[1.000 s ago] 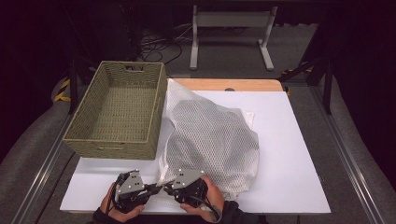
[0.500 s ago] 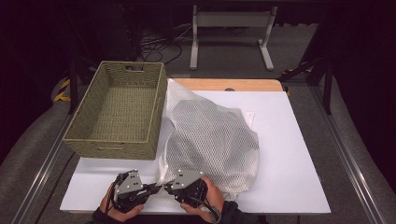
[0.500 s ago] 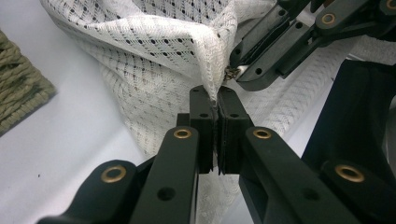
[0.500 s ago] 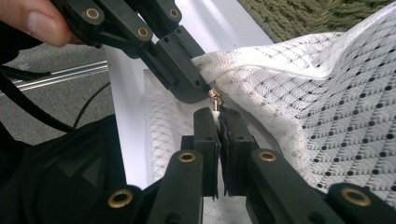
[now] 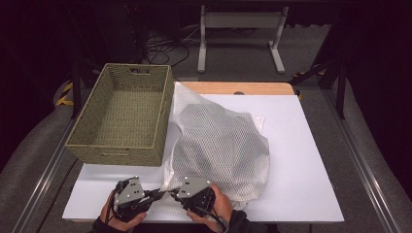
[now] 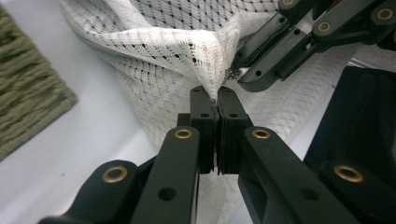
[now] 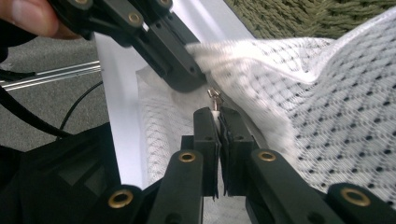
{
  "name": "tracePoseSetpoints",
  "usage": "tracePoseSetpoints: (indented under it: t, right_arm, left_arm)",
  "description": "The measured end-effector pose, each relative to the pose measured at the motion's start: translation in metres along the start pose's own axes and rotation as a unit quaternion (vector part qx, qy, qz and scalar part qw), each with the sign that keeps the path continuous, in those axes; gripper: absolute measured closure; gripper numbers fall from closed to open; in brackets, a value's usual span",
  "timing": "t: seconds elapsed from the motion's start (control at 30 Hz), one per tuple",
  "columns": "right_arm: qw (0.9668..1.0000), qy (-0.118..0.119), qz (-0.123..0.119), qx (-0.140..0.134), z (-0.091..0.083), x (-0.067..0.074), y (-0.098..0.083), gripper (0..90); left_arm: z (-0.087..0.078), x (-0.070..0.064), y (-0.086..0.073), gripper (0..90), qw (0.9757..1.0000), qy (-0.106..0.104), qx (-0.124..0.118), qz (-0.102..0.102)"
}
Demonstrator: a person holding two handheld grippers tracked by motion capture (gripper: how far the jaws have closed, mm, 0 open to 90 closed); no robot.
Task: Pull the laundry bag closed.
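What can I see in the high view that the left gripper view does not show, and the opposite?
High view: the whole woven basket, seen to be empty, and the wooden board at the table's far edge. Left gripper view: the left gripper pinching a fold of the mesh laundry bag, the right gripper at a small metal zipper pull. Both: bag, basket, white table.

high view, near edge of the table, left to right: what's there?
left gripper → right gripper, both pinching the near corner of the white mesh laundry bag → bare white table top.
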State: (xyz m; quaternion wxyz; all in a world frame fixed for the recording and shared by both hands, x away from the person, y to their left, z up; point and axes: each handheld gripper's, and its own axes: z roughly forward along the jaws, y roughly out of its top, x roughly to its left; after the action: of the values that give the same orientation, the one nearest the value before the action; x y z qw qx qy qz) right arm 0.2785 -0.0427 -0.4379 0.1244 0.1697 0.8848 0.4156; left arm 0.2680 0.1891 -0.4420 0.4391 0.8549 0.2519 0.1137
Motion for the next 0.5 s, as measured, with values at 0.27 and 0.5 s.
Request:
tracePoseSetpoints:
  t: [0.27, 0.5]
  right_arm:
    - [1.0000, -0.003, -0.002, 0.000, -0.005, 0.001, 0.000, 86.6]
    - [0.9999, -0.010, 0.003, -0.007, -0.010, -0.001, 0.005, 86.6]
  left_arm:
    - [-0.007, 0.003, -0.003, 87.3, 0.9997, -0.008, -0.019, -0.013]
    - [-0.014, 0.000, -0.001, 87.5, 0.9991, 0.000, -0.037, -0.020]
